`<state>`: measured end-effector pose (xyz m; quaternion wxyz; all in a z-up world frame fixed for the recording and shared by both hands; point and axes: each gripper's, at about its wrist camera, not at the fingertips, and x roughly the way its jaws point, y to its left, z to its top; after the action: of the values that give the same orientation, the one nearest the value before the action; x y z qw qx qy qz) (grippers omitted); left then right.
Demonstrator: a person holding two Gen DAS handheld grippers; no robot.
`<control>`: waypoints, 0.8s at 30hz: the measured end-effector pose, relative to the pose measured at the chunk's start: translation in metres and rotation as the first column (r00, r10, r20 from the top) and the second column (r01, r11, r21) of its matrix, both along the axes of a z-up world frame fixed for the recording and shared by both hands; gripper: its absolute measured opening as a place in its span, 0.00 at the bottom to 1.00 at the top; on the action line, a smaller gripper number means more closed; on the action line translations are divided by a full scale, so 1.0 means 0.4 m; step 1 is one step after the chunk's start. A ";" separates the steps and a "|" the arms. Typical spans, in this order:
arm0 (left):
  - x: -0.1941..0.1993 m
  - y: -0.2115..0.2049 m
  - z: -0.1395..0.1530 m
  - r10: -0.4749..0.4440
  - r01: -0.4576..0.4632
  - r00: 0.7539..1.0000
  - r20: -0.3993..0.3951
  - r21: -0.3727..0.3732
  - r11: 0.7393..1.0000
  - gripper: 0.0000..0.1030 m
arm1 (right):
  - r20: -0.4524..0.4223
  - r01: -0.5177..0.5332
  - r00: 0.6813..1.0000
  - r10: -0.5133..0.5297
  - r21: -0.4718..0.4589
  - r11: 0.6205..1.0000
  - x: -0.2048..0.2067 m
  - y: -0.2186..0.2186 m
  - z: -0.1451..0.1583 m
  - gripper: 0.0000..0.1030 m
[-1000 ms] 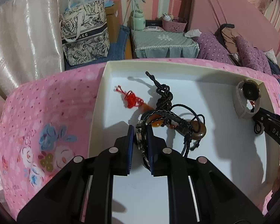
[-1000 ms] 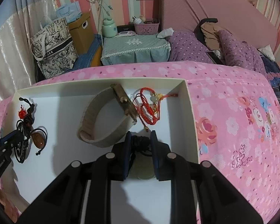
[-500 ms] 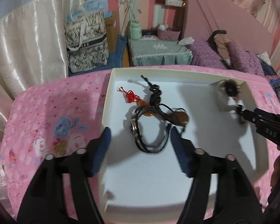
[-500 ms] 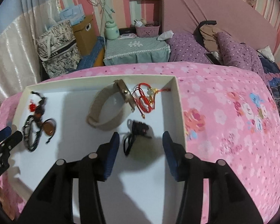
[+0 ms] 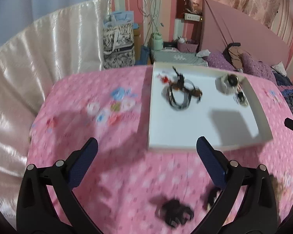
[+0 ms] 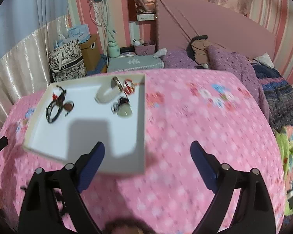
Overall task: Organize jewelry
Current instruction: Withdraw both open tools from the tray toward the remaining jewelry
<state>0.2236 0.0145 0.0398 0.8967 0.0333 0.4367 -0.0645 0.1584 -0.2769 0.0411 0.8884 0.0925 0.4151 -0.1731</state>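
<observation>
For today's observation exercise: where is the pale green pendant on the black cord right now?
In the right wrist view the pale green pendant lies inside the white tray, near its right wall, just in front of the beige watch band and red string bracelet.

The white tray [image 6: 48, 128] looks like smooth matt card or plastic. It rests on a soft pink floral cloth [image 6: 195, 136], printed and matt. On the tray, the dark bracelets [image 5: 178, 99] seem to be braided cord, the pale watch band [image 6: 107, 96] looks like woven fabric, and the red cord [image 6: 129, 85] is thin string. At far left, the cream curtain [image 5: 39, 62] is satin-glossy. The gripper pads [image 5: 83, 166] are dimpled blue rubber on matt black plastic arms.
</observation>
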 end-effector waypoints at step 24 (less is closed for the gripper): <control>-0.168 -0.020 -0.087 -0.060 0.059 0.995 -0.077 -0.017 0.998 0.97 | -0.153 -0.102 0.983 0.103 0.014 0.995 -0.162 0.126 -0.108 0.86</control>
<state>0.1562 0.0065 0.0048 0.8770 0.0371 0.4694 -0.0955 0.0935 -0.2266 -0.0021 0.8612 0.0601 0.4870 -0.1323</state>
